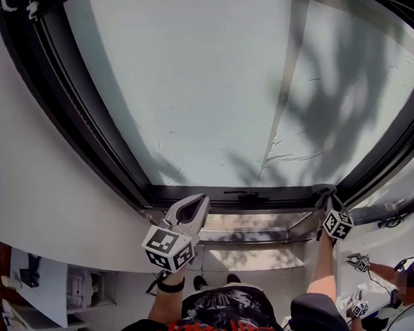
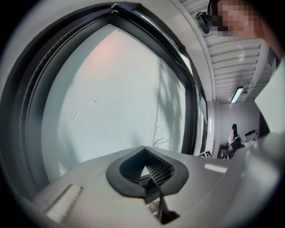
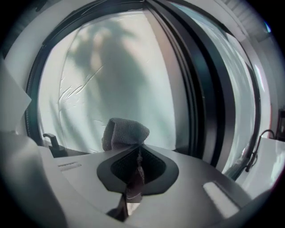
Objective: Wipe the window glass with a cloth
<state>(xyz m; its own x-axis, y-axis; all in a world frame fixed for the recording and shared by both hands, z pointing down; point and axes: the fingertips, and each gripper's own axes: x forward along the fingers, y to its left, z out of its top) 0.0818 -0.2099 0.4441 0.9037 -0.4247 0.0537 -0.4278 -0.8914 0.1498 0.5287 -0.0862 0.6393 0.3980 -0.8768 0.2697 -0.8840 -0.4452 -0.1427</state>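
The window glass (image 1: pixel 219 85) fills the head view inside a dark frame (image 1: pixel 89 140); it carries streaks and leaf shadows. My right gripper (image 1: pixel 328 201) is at the glass's lower right corner, shut on a grey cloth (image 1: pixel 323 192). In the right gripper view the cloth (image 3: pixel 125 133) bunches up past the closed jaws of that gripper (image 3: pixel 139 148), close to the glass (image 3: pixel 116 75). My left gripper (image 1: pixel 196 202) hovers below the bottom frame rail, left of centre. Its jaws (image 2: pixel 145 171) are shut with nothing between them and point at the glass (image 2: pixel 116 102).
A dark window handle (image 1: pixel 249 195) sits on the bottom rail, also seen as the handle (image 3: pixel 51 142) at the left. White wall (image 1: pixel 24 185) flanks the window's left side. Another person (image 1: pixel 394 306) with grippers sits at the lower right. A distant person (image 2: pixel 233 134) stands down the room.
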